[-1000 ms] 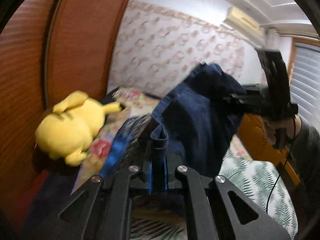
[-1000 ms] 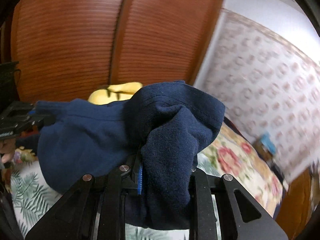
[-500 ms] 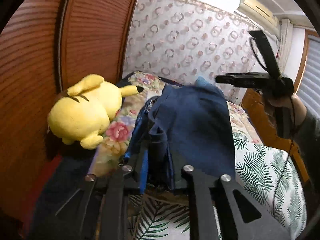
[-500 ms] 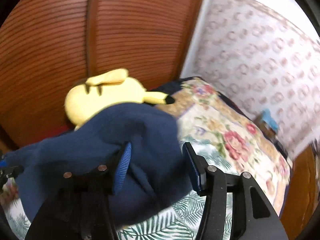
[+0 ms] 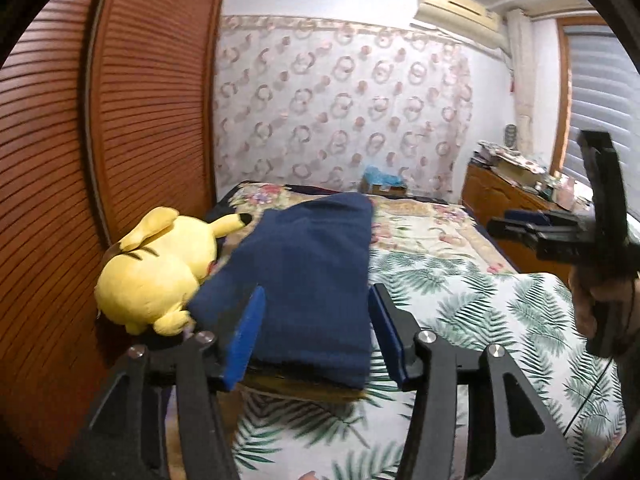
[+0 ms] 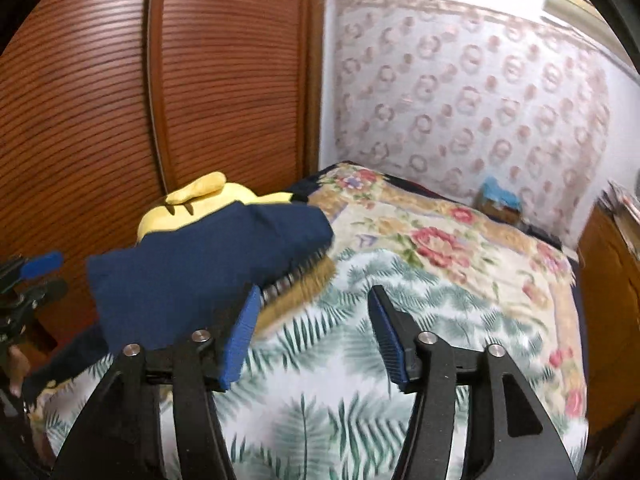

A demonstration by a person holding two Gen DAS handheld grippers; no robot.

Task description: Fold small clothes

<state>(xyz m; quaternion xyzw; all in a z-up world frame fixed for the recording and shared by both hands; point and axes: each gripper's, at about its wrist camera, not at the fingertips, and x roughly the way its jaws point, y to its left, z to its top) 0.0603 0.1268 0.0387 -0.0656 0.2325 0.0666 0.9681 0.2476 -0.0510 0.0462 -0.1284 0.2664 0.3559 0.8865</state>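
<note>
Nearest in the left wrist view, the left tool [image 5: 316,332] is spread wide, its two black plastic arms ending in ribbed blue pads [image 5: 244,338]; nothing is pinched between them. Seen through that gap lies the cloth [image 5: 304,280], a navy, soft-napped knit folded into a flat, roughly rectangular slab with a straight right edge. It rests on the bed [image 5: 460,308], partly over a tan fringed piece at its near edge. The bedcover is smooth printed fabric, green fern leaves on white near the camera, pink roses on cream further back.

In the right wrist view, the right tool [image 6: 316,332] is likewise spread, gripping nothing, with its left pad [image 6: 240,340] just beside the cloth [image 6: 192,276] and the leaf print showing between the pads. From this side the cloth looks puffier, with a pointed corner toward the roses. The left tool [image 6: 36,276] shows at the far left edge as a blurred black frame with a blue tip.

Touching the cloth's left side is a plush [image 5: 156,272], yellow, rounded and fuzzy, with brown stripes on its back and a black-tipped ear. It lies against a wardrobe [image 5: 120,120] of reddish wood with fine horizontal slats. At the right of the left wrist view, the right tool [image 5: 560,232] hangs above the bed, held by a hand [image 5: 600,304].

Farther back stand a wooden dresser [image 5: 496,196] with clutter on top, a wall [image 5: 340,112] papered in pink rings, and an air conditioner [image 5: 456,12] high up.
</note>
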